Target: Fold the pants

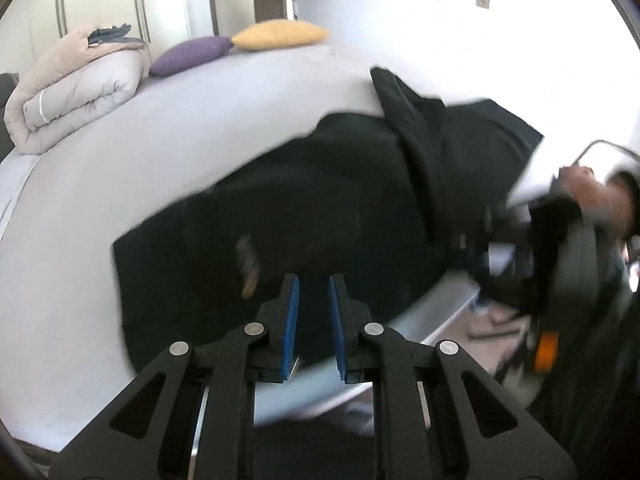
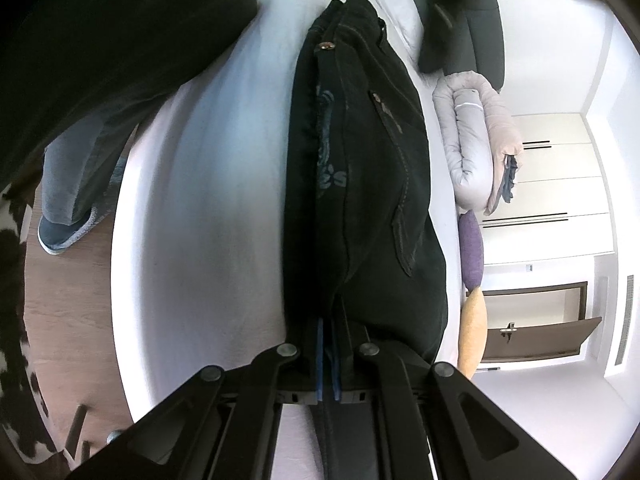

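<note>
Black pants (image 1: 304, 208) lie across the white bed (image 1: 160, 160), one part folded over at the upper right. My left gripper (image 1: 314, 284) hovers above their near edge, blue pads apart, nothing between them. In the right wrist view my right gripper (image 2: 328, 322) is shut on the black pants (image 2: 360, 168) near the waistband; the fabric stretches away from the fingers, button and pocket showing. The right gripper with the hand on it also shows in the left wrist view (image 1: 560, 248) at the right end of the pants.
A rolled duvet (image 1: 76, 88), a purple pillow (image 1: 192, 54) and a yellow pillow (image 1: 280, 34) lie at the far side of the bed. Wardrobes and a door stand behind. The person's legs and slipper (image 2: 64, 236) are beside the bed on a wooden floor.
</note>
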Tool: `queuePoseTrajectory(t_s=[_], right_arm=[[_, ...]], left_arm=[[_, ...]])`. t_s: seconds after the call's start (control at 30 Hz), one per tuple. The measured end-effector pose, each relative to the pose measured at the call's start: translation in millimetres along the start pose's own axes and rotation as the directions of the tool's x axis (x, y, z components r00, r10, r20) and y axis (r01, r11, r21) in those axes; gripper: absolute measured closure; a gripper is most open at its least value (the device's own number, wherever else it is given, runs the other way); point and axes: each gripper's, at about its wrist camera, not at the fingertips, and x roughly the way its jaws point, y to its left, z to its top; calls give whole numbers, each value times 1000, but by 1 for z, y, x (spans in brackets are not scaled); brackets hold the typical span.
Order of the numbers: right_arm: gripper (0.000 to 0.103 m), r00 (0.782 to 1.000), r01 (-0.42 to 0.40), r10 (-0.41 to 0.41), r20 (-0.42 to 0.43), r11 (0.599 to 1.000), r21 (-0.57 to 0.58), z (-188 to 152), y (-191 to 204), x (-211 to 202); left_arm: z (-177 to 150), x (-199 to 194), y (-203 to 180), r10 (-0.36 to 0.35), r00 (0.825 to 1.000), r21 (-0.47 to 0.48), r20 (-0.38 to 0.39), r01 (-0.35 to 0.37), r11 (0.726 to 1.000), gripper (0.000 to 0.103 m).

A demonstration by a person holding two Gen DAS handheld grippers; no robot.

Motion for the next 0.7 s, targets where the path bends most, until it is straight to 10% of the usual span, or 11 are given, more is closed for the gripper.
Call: queuePoseTrajectory(t_s=[0.2, 0.4, 0.5, 0.63, 0.7], right_arm=[[96, 1000, 23, -24, 6, 999, 34, -3, 1, -2], [87, 999, -16, 12, 31, 991, 133, -10, -13, -11], [26, 990, -136, 114, 88, 941, 311, -26, -52, -24], [21, 932, -362, 257, 255, 639, 679, -85, -141, -21], [29, 908, -404, 258, 331, 320, 857, -148, -195, 9]], left_arm=[[6, 91, -13, -9, 990, -127, -143, -9, 992, 88], [-1, 94, -5, -41, 994, -259, -99, 14, 966, 88], [3, 96, -9, -33, 994, -263, -108, 3, 965, 88], [-1, 96, -5, -48, 994, -288, -98, 18, 958, 89], [-5, 96, -1, -56, 995, -302, -88, 27, 953, 89]])
